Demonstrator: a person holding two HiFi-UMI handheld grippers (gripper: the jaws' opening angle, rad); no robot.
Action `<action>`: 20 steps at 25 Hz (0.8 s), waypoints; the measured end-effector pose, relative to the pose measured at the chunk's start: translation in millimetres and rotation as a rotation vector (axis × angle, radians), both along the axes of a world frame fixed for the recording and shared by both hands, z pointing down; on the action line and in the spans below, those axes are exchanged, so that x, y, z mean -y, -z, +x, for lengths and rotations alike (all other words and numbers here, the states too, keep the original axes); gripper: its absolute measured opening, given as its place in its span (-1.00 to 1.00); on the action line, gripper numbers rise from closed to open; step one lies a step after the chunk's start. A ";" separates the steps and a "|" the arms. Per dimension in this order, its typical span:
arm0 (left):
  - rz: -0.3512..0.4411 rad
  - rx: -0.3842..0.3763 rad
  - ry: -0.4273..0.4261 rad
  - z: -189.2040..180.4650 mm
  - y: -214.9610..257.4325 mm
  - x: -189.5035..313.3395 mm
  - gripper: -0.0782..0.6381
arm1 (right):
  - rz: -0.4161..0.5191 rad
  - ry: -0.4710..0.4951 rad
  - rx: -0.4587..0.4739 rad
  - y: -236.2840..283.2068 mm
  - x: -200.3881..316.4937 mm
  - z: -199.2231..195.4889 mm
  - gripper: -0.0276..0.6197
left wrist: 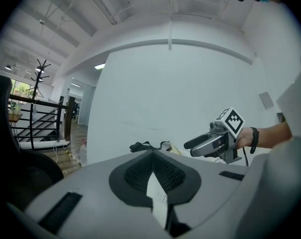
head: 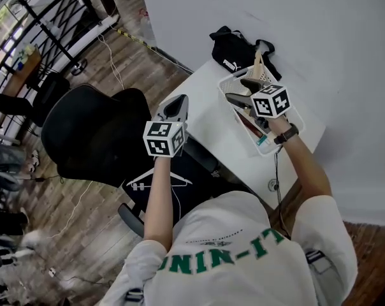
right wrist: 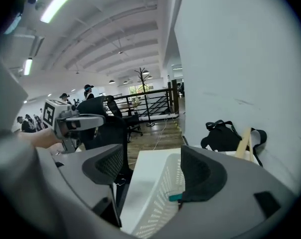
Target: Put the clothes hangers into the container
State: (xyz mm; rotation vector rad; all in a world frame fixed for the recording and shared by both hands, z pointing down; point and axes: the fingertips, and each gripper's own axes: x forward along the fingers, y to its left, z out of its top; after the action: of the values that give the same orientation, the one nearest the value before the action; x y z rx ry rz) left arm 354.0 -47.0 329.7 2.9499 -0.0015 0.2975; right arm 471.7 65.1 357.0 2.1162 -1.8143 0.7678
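Right gripper (head: pixel 236 88): jaws stand wide apart with nothing clamped, raised above the white basket (head: pixel 293 115) at the edge of the white table (head: pixel 208 116). Through its own view the basket wall (right wrist: pixel 158 195) shows between the pads, with a teal tip (right wrist: pixel 175 197) by the right pad. Left gripper (head: pixel 177 104): jaws pressed together, nothing visible between them (left wrist: pixel 151 156), held out over the black chair (head: pixel 90 132). A wooden hanger (head: pixel 259 69) leans in the basket's far end, next to a black bag (head: pixel 234 53). One white hanger (head: pixel 159 178) lies on the chair seat, below my left forearm, well apart from the basket.
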 end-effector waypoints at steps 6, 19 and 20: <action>-0.013 0.015 0.087 -51.1 -12.2 18.7 -0.74 | -0.026 0.204 -0.009 2.7 45.0 -73.5 0.22; -0.066 0.078 0.368 -213.0 -59.2 53.2 -0.74 | -0.155 0.585 -0.007 -59.1 112.4 -244.3 0.21; -0.074 0.086 0.391 -224.3 -66.3 57.1 -0.74 | -0.167 0.611 -0.002 -67.3 118.1 -254.4 0.21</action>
State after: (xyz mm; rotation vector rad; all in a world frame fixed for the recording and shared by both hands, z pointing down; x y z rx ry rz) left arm 129.7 -104.1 395.9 2.7791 -0.5569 0.3547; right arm 217.3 -53.0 424.3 1.3374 -2.1368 0.7135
